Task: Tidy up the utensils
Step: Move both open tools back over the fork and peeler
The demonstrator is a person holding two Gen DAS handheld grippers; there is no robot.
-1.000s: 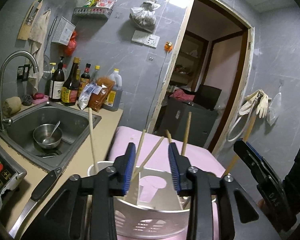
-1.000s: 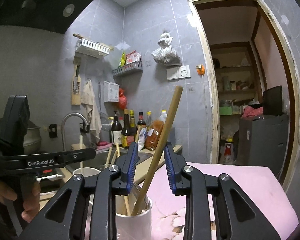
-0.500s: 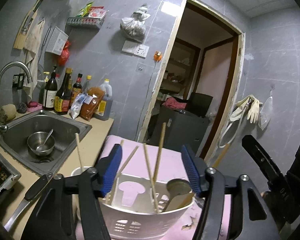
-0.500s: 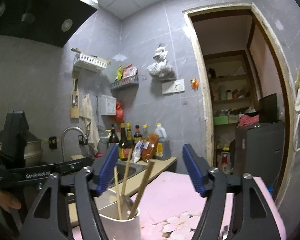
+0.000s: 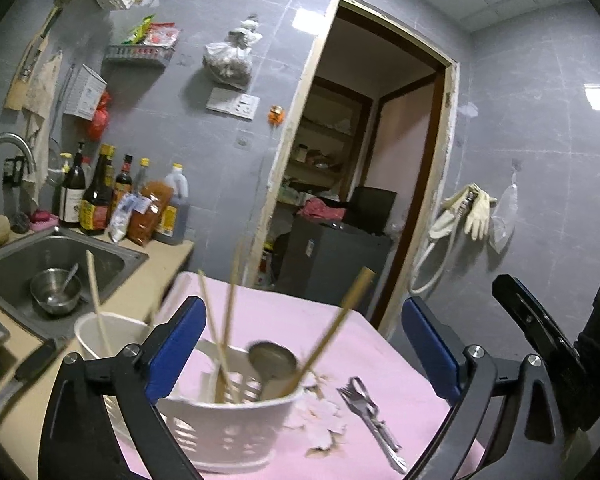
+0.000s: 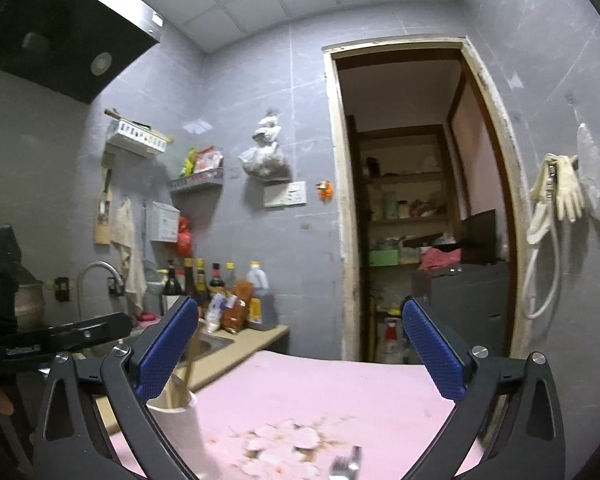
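Tongs (image 5: 300, 348) (image 6: 300, 348) opening, both empty

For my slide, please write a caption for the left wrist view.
Opening left gripper, nothing between its jaws, above white slotted plastic basket holding wooden chopsticks; metal forks lie on pink cloth.

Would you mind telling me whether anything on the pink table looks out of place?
Yes: the forks lie loose on the pink tablecloth, beside the white utensil basket rather than in it, while the chopsticks and ladle stand inside.
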